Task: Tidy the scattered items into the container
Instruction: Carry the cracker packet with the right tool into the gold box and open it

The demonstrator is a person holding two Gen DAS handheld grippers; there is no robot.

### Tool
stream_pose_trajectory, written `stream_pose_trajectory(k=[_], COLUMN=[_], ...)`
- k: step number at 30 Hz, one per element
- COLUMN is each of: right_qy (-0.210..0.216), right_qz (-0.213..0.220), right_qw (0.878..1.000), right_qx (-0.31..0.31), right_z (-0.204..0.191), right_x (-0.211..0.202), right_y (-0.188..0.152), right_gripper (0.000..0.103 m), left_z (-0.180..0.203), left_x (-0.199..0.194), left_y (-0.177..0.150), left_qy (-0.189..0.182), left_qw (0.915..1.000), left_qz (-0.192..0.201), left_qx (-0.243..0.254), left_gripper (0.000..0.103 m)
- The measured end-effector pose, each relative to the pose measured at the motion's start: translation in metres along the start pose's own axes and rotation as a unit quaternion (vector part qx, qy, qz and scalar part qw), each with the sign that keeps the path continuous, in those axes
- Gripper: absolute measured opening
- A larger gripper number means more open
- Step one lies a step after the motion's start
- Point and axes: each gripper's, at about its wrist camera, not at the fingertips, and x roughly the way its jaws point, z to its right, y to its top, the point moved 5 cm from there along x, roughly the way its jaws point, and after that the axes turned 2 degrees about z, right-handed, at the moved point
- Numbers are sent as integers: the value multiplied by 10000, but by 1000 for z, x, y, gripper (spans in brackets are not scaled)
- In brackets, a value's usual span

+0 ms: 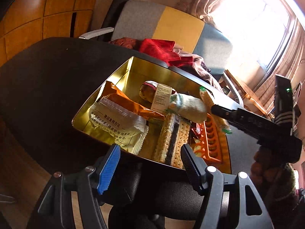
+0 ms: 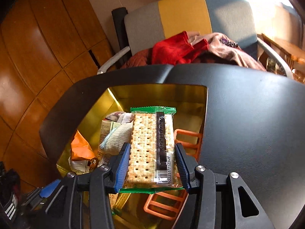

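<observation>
Right claw (image 2: 152,168): you pinch the green-edged clear cracker packet (image 2: 151,147) by its long sides above the gold metal tin (image 2: 190,95) | light, brittle, slick film: squeeze gently | barcode 6922251712348, stamp 2025/11/22 | left claw (image 1: 150,166): spread, holding nothing, at tin rim.

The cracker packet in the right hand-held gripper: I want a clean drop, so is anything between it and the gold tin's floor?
Yes. The green-edged cracker packet hangs over the gold metal tin, above an orange plastic rack and a pale knitted sock, so it would probably land on those.
</observation>
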Motion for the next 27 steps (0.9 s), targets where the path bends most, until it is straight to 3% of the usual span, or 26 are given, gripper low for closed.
stream_pose_trajectory(k=[14, 27], right_qy=[-21, -82], right_qz=[-305, 13], right_qw=[9993, 10000], right_qx=[220, 33], right_z=[14, 14], right_x=[10, -13], right_y=[-13, -11], right_gripper=[50, 50], left_z=[4, 15], left_x=[-5, -13], left_y=[-2, -5], left_qy=[-16, 15], left_qw=[10000, 9998], left_qz=[-10, 17], left_qx=[15, 194], left_gripper=[67, 67])
